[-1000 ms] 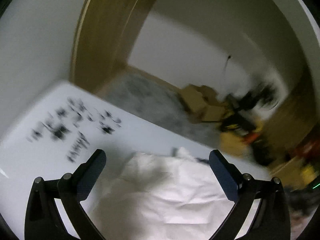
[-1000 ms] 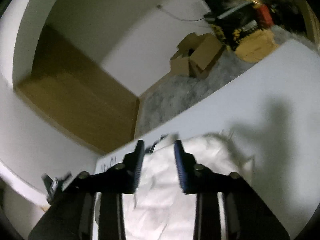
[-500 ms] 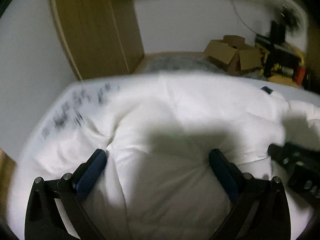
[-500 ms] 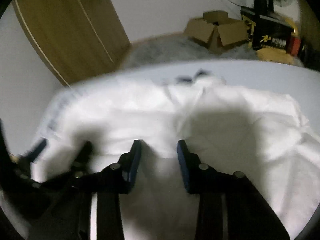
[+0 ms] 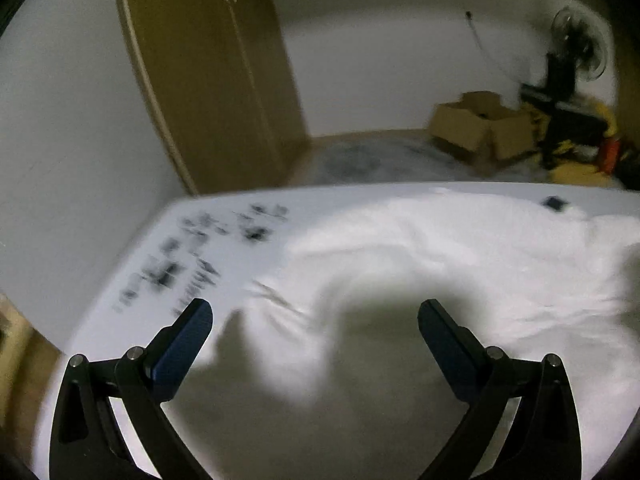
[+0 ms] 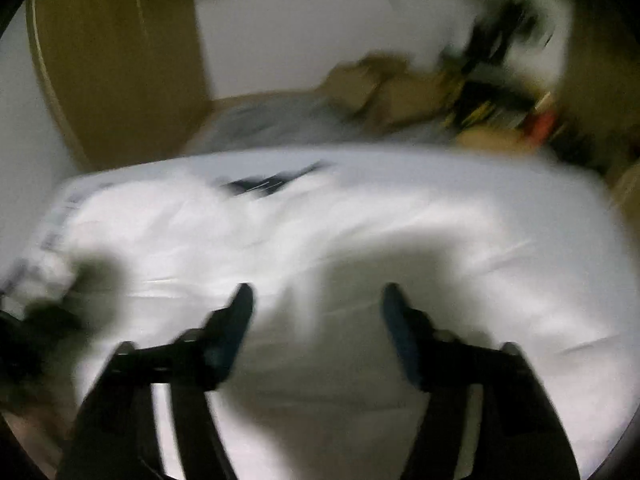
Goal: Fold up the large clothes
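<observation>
A large white garment (image 5: 440, 264) lies spread and rumpled on a white table (image 5: 132, 292); a dark label (image 5: 555, 202) shows near its far edge. My left gripper (image 5: 316, 316) hangs over the garment's left part, open wide, nothing between its blue pads. In the blurred right wrist view the same white garment (image 6: 400, 220) fills the table, its dark collar label (image 6: 272, 182) at the far side. My right gripper (image 6: 318, 300) is above the cloth with its jaws opening, and no cloth is pinched between them. The other gripper shows as a dark blur at the left edge.
Black printed marks (image 5: 192, 256) cover the table's bare left part. Beyond the table are a wooden door (image 5: 208, 72), a grey rug (image 5: 360, 156), cardboard boxes (image 5: 476, 124), a fan (image 5: 576, 48) and dark clutter (image 5: 568, 120) at the right wall.
Both grippers dropped lower over the table and levelled out. The right gripper's jaws went from nearly closed to wide apart. The garment now lies spread out flatter than before.
</observation>
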### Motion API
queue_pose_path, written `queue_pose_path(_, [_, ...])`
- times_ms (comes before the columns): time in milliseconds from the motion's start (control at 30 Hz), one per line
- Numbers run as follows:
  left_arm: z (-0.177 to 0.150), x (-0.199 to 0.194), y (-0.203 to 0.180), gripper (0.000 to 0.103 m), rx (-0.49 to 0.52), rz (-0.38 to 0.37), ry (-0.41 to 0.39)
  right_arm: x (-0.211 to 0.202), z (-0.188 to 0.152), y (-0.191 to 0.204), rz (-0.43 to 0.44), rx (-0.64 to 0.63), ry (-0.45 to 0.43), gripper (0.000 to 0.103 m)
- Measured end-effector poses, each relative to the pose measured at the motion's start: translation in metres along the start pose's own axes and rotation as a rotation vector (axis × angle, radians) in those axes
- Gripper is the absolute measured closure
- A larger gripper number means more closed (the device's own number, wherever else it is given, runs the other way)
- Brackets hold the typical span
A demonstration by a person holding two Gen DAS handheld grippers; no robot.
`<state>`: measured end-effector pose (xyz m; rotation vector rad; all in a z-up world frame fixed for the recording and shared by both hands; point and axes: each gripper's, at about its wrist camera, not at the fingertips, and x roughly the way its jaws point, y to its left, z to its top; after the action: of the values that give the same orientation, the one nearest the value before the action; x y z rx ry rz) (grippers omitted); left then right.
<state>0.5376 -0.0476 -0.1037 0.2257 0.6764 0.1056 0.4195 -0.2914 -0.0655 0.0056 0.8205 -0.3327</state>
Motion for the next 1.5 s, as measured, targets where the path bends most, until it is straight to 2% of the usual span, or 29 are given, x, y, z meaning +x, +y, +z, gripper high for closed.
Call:
queue_pose_path(33, [-0.002, 0.007, 0.003, 0.0, 0.0, 0.006, 0.015, 0.009, -0.003, -0.007, -0.046, -0.007, 0.013, 0.031])
queue_pose_path(67, [-0.007, 0.019, 0.005, 0.0, -0.005, 0.001, 0.047, 0.025, -0.01, -0.019, -0.038, 0.02, 0.066, 0.031])
queue_pose_path(100, [-0.016, 0.033, 0.009, 0.0, -0.03, -0.039, 0.091, 0.037, -0.016, -0.027, -0.007, 0.053, 0.105, 0.031])
queue_pose_path(133, [-0.021, 0.041, 0.016, 0.0, -0.081, -0.098, 0.113, 0.046, -0.024, -0.035, 0.043, 0.089, 0.111, 0.03])
queue_pose_path(233, [-0.027, 0.047, 0.023, 0.0, -0.132, -0.129, 0.113, 0.044, -0.035, -0.034, 0.089, 0.09, 0.063, 0.029])
queue_pose_path(467, [-0.032, 0.056, 0.022, 0.0, -0.139, -0.143, 0.137, 0.045, -0.048, -0.044, 0.147, 0.117, 0.082, 0.029])
queue_pose_path(867, [-0.031, 0.058, 0.014, 0.0, -0.124, -0.136, 0.17, 0.072, -0.032, -0.049, 0.151, 0.114, 0.124, 0.028])
queue_pose_path(967, [-0.024, 0.044, 0.011, 0.0, -0.105, -0.099, 0.183, 0.074, -0.017, -0.041, 0.07, 0.071, 0.187, 0.028])
queue_pose_path(1000, [-0.022, 0.033, 0.01, 0.0, -0.113, -0.126, 0.156, 0.065, -0.009, -0.04, 0.057, 0.104, 0.171, 0.03])
queue_pose_path(1067, [-0.017, 0.01, -0.001, 0.0, -0.091, -0.141, 0.078, 0.036, 0.01, -0.026, 0.139, 0.142, 0.065, 0.03])
queue_pose_path(1133, [-0.019, 0.008, -0.021, 0.0, -0.026, -0.144, 0.086, 0.029, 0.023, 0.0, 0.155, 0.093, 0.05, 0.03])
queue_pose_path(1200, [-0.027, 0.02, -0.029, 0.0, -0.015, -0.155, 0.126, 0.04, 0.031, 0.036, 0.155, 0.026, 0.091, 0.03])
queue_pose_path(1300, [-0.033, 0.028, -0.019, 0.0, -0.092, -0.19, 0.116, 0.066, 0.028, 0.067, 0.126, -0.038, 0.139, 0.032])
queue_pose_path(1333, [-0.033, 0.029, -0.016, 0.0, -0.11, -0.203, 0.111, 0.077, 0.022, 0.07, 0.132, -0.04, 0.174, 0.033])
queue_pose_path(1400, [-0.033, 0.033, -0.015, 0.0, -0.117, -0.213, 0.121, 0.087, 0.017, 0.07, 0.155, -0.03, 0.173, 0.034])
queue_pose_path(1500, [-0.035, 0.036, -0.02, 0.0, -0.094, -0.191, 0.124, 0.087, 0.015, 0.072, 0.143, -0.07, 0.19, 0.034])
